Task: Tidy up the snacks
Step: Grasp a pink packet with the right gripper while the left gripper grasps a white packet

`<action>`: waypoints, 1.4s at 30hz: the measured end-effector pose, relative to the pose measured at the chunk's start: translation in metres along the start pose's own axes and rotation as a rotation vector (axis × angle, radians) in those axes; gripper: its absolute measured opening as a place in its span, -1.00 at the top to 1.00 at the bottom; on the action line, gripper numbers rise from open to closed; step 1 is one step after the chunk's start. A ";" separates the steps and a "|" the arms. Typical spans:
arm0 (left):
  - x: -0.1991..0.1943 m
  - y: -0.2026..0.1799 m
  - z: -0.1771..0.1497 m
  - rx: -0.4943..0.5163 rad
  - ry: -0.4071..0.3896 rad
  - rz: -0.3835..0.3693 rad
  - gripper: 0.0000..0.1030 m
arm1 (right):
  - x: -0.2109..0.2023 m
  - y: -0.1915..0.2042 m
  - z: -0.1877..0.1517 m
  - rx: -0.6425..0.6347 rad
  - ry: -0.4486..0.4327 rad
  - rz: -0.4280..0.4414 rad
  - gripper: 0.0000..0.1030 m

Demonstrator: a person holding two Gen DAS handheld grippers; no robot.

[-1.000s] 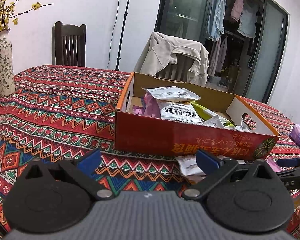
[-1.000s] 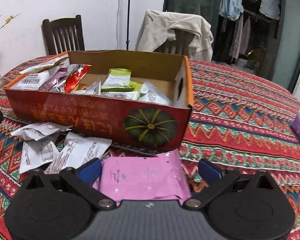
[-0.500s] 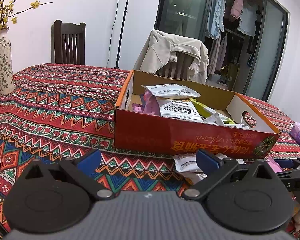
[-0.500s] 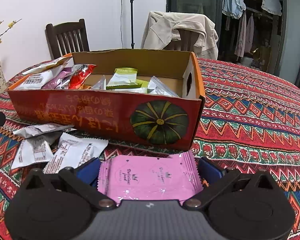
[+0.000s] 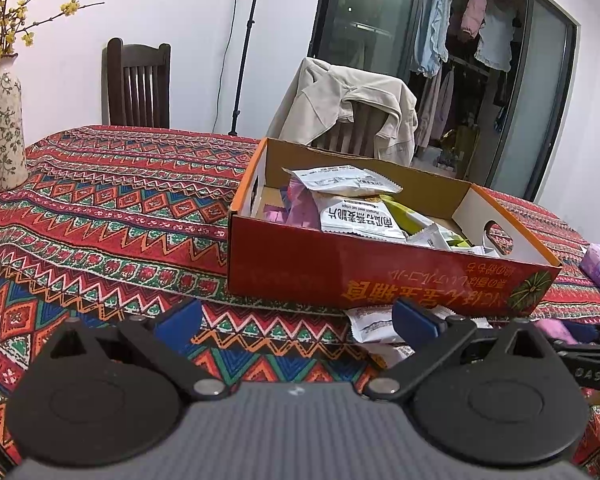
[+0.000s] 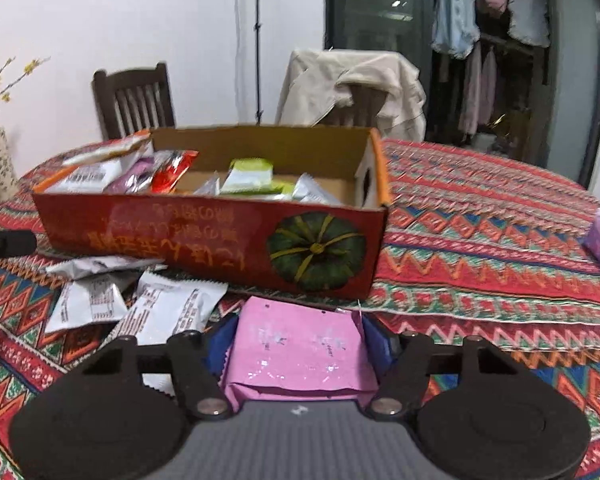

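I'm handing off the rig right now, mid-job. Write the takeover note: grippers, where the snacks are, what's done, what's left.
Right gripper: jaws have just been closing on the pink packet, pads at both its edges, in front of the box.
Left gripper: open, empty, over the tablecloth.
Done: many snack packs already lie in the box.
Left: drop the pink packet in, then the white packets lying loose before the box.

Patterned tablecloth (image 5: 100, 208), floral vase (image 5: 2, 120) with yellow blossoms, dark wooden chair (image 5: 138, 84), beige jacket (image 5: 348, 108) draped over another chair
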State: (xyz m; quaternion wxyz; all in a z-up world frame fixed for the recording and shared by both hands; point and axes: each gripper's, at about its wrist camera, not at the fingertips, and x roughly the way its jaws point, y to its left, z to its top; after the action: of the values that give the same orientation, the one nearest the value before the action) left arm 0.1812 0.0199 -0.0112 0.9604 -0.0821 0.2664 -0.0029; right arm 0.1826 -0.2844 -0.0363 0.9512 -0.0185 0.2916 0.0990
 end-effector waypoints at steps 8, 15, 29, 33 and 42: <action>0.003 -0.006 0.001 0.021 0.007 0.039 -1.00 | -0.015 -0.010 -0.003 0.052 -0.075 -0.041 -0.28; -0.002 -0.028 0.010 0.065 0.009 0.037 -1.00 | -0.019 -0.014 -0.003 0.069 -0.096 -0.041 -0.28; 0.030 -0.082 0.015 0.123 0.101 0.030 -1.00 | -0.024 -0.025 -0.005 0.135 -0.115 -0.059 -0.28; 0.042 -0.086 0.013 0.124 0.132 0.046 -1.00 | -0.024 -0.025 -0.005 0.131 -0.119 -0.051 -0.28; 0.068 -0.075 0.009 0.088 0.216 0.068 -1.00 | -0.025 -0.024 -0.006 0.124 -0.119 -0.049 -0.28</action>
State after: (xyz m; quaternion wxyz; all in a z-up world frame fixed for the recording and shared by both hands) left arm 0.2469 -0.0564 -0.0266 0.9282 -0.0299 0.3707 0.0092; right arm 0.1640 -0.3127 -0.0276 0.9683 0.0389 0.2398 0.0583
